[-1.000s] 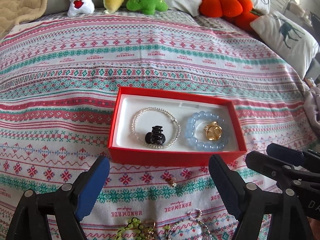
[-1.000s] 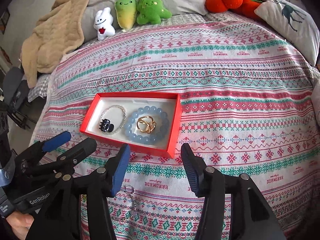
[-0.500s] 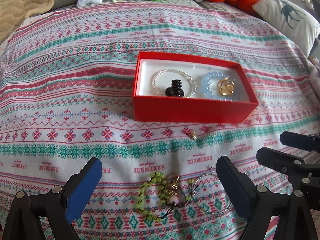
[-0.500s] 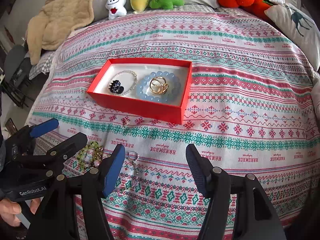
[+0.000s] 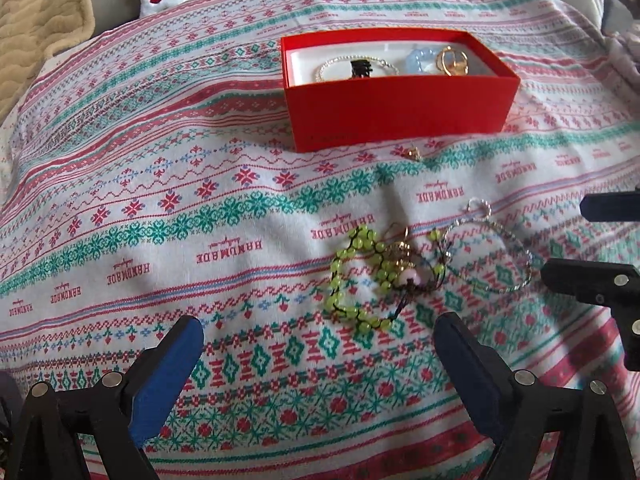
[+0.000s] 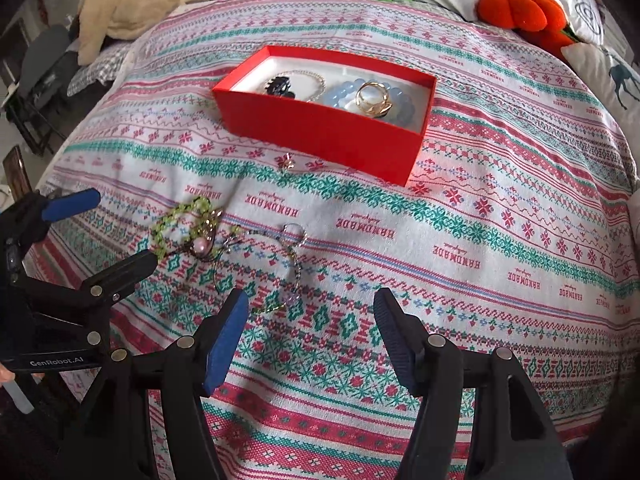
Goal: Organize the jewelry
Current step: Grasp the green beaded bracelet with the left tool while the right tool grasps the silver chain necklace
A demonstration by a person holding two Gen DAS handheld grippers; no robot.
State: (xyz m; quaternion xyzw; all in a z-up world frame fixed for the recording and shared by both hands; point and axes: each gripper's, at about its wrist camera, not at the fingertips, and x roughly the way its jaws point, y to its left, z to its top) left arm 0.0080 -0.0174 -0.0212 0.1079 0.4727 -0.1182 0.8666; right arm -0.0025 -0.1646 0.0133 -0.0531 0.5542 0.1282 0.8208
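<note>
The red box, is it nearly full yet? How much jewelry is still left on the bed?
Partly. The red box already holds a clear bead bracelet, a black hair clip, a blue bead bracelet and a gold ring. Nothing is in hand: the left gripper and right gripper have empty, open jaws. Left on the bedspread: the green bead bracelet, silver chain and small gold piece.

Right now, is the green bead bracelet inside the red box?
No: the green bead bracelet lies on the bedspread in front of the red box, tangled with other pieces.
</note>
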